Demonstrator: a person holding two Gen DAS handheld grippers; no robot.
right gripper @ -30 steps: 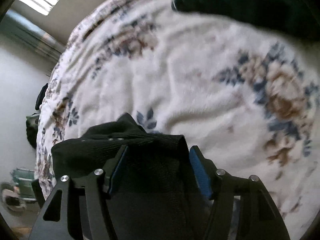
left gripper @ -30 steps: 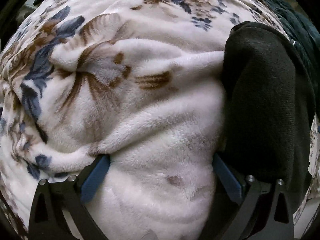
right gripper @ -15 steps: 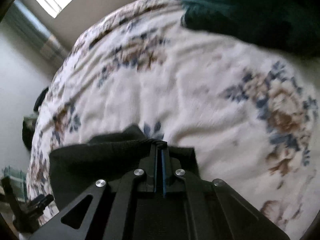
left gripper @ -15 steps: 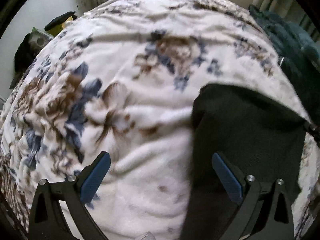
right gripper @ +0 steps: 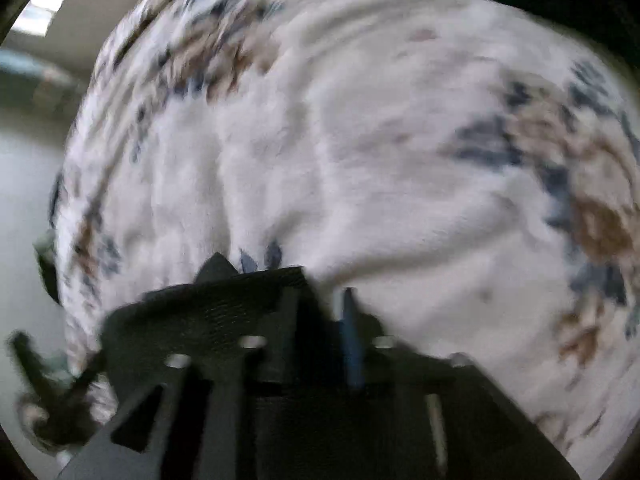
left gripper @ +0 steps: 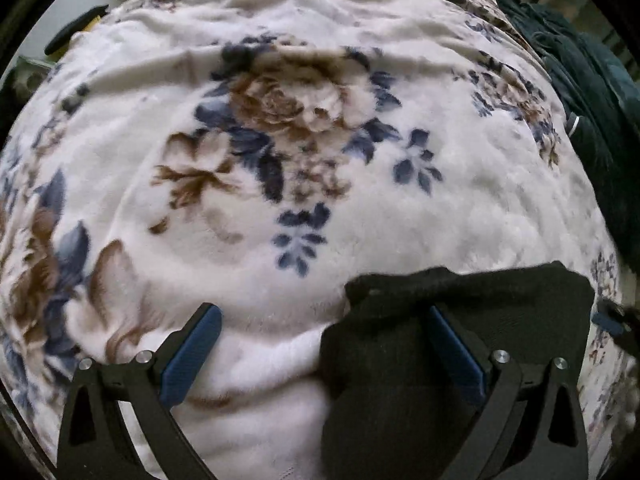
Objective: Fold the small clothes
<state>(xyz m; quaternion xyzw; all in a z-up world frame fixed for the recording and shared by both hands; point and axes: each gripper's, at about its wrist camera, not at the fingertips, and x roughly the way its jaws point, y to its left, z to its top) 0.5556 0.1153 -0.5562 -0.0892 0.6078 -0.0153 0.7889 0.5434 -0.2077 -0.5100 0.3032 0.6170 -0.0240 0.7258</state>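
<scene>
Left gripper fingers spread wide; right gripper fingers near-closed, blurred.

We find the left wrist view evenly lit by soft, dim daylight, sharp centrally, with fisheye bending and black vignette around the rim. The right wrist view is heavily motion-blurred throughout; a bright window glares at 10 o'clock, and the floral blanket pattern smears toward 3 o'clock.

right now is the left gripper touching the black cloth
Cannot tell. In the left wrist view the open left gripper has one finger overlapping the black cloth, but no contact or gap shows plainly.
</scene>
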